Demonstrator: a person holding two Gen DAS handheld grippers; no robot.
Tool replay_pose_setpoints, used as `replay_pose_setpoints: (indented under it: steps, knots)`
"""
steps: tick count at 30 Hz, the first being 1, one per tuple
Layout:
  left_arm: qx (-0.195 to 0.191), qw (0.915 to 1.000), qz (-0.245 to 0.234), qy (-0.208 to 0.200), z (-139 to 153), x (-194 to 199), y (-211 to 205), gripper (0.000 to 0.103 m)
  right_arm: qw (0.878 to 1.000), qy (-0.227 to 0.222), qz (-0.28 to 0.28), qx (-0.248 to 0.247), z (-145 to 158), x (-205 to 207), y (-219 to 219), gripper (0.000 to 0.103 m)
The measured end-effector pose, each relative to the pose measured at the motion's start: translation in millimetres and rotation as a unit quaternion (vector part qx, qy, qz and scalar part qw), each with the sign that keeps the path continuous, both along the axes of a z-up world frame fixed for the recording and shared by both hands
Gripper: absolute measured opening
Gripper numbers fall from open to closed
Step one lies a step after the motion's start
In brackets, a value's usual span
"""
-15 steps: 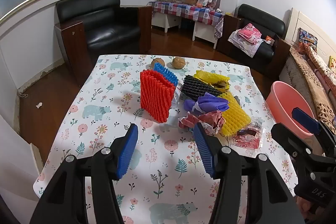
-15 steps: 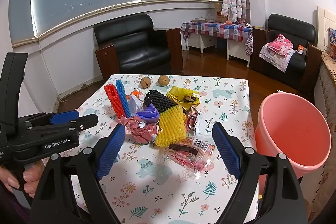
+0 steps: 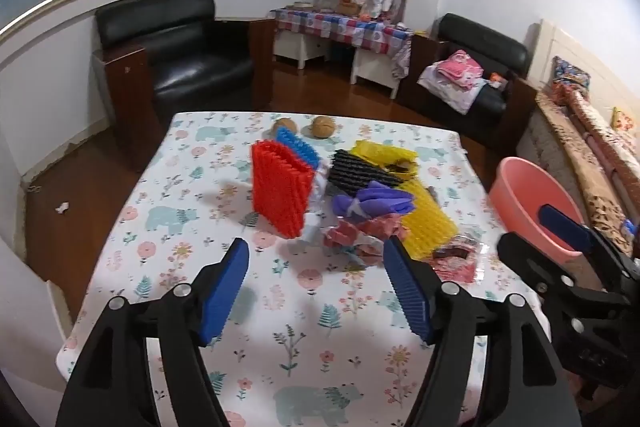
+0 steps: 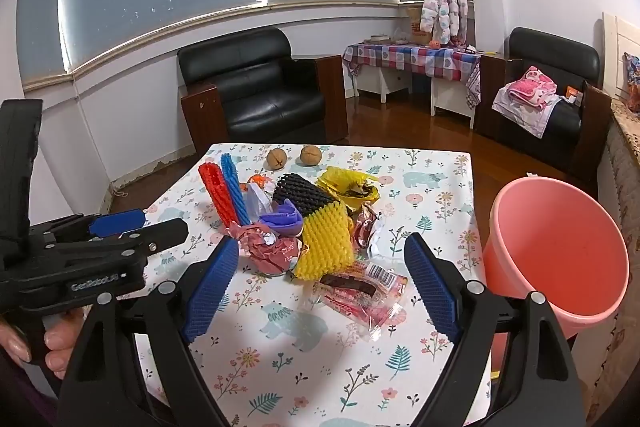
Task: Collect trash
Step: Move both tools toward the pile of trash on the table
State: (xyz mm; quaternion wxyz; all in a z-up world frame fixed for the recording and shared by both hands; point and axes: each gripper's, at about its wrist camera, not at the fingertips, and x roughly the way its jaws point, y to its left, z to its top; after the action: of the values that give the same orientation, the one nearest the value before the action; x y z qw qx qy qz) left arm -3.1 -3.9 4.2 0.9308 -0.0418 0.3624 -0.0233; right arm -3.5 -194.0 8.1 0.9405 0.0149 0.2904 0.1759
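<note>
With both the left gripper (image 3: 316, 291) and right gripper (image 4: 320, 291) gaping empty above the tabletop's (image 4: 432, 163) near edge, collecting seems not yet begun; next likely means closing on the wrapper (image 4: 360, 291) and carrying it to the bucket (image 4: 560, 251).

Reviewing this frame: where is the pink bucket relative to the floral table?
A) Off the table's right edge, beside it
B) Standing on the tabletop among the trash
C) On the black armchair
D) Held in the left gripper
A: the pink bucket sits past the right edge of the table, empty inside as far as shown.
</note>
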Motion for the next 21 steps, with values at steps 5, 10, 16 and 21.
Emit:
replay_pose_setpoints:
  steps: [5,10,16,21]
  knots:
    - [-0.002,0.9999,-0.010,-0.004,1.0,-4.7,-4.9,0.073,1.000,0.003,-0.007,0.008,2.6,-0.6,-5.4,0.085]
    - [-0.020,0.9997,-0.015,0.001,-0.8,-2.6,-4.9,0.075,1.000,0.007,-0.005,0.013,-2.4,2.0,-8.0,0.085]
    - [-0.032,0.9994,0.007,0.015,-5.8,3.0,6.8,0.075,1.000,0.014,0.004,0.019,-8.5,2.5,-7.8,0.085]
    - [-0.034,0.9990,0.016,0.024,-8.0,8.8,8.1,0.068,0.999,0.032,0.012,0.031,-18.2,7.6,-8.0,0.085]
